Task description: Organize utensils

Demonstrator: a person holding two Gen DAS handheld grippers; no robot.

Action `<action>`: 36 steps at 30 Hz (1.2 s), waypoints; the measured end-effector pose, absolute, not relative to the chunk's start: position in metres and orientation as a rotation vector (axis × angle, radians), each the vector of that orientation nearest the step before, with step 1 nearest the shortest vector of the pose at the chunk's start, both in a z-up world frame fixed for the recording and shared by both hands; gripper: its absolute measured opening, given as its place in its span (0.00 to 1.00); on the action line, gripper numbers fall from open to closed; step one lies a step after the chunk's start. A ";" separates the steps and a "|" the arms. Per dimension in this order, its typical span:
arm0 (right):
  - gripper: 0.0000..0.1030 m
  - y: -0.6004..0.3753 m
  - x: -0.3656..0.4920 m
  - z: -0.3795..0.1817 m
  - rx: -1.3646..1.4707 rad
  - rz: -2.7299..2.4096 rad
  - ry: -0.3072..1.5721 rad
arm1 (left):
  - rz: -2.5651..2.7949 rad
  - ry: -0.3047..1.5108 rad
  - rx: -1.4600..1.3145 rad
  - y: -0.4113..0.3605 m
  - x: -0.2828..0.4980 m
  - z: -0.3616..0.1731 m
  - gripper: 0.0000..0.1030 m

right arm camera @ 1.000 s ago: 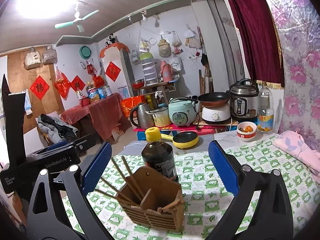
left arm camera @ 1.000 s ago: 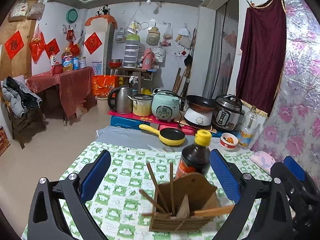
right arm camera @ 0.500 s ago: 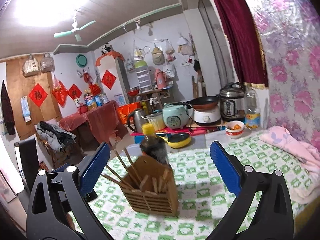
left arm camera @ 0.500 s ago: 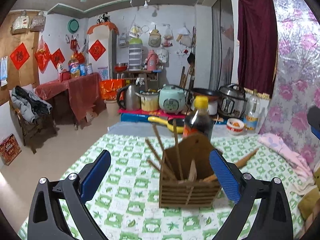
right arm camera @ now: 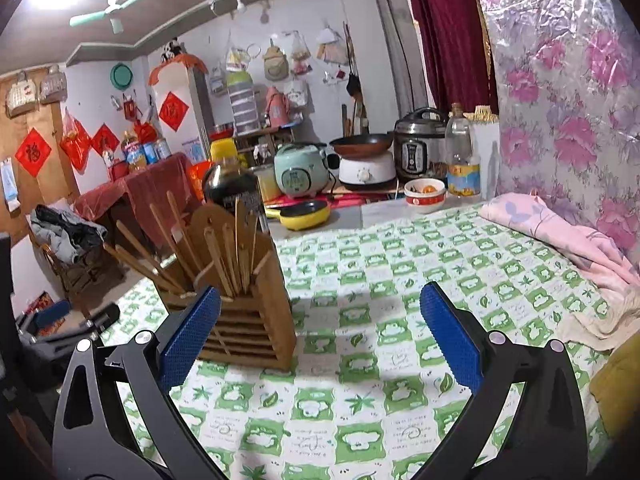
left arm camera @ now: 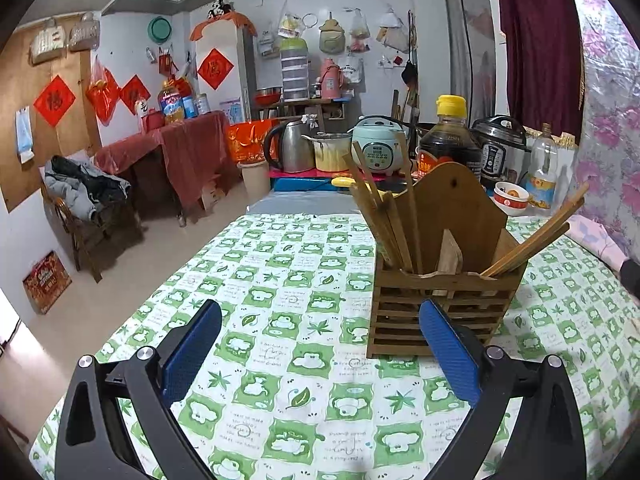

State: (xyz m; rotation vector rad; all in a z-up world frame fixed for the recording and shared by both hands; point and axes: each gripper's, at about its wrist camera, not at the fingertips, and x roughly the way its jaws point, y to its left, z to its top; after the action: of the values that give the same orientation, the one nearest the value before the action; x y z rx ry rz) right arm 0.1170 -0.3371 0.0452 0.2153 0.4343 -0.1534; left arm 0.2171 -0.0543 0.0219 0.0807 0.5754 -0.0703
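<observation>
while nothing sits between the blue ribbed pads, left hand-held gripper [left arm camera: 320,340] hangs spread wide above the bench [left arm camera: 280,280], empty, its right pad overlapping the near front of the wooden utensil holder [left arm camera: 440,308] in the view without visibly touching. likewise spread and empty, right hand-held gripper [right arm camera: 320,332], with the same holder [right arm camera: 248,320] just past its left pad. probably poised this way to leave both free for a next pick, though no loose utensil shows on the cloth.

moving outward: slatted box of warm brown wood, arched backboard with a small hanging hole, split into compartments by a thin divider. bamboo chopsticks [left arm camera: 384,216] standing bunched in the left compartment, leaning far-left; another few [left arm camera: 532,236] slanting out over the right rim, tilted low enough to look unsettled. judged nearly finished, perhaps only straightening left.

behind the holder, close against it, dark sauce bottle [left arm camera: 448,140] with yellow cap, glossy and rounded. underneath, green-and-white checked tablecloth [right arm camera: 400,280], smooth, printed with leaves. far right, soft pink crumpled blanket [right arm camera: 568,240].
</observation>
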 end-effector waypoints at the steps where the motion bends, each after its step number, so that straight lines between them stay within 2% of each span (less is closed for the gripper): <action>1: 0.94 -0.336 0.117 0.044 0.212 -0.154 0.443 | -0.072 0.574 0.073 -0.053 0.216 0.023 0.94; 36: 0.94 -0.301 0.107 0.038 0.106 -0.105 0.466 | -0.071 0.527 0.103 -0.067 0.198 0.028 0.94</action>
State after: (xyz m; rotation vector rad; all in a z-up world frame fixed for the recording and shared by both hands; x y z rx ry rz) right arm 0.1068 -0.3014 0.0382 0.1059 0.4659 -0.1047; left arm 0.1984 -0.0666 0.0275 0.1025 0.5266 -0.0709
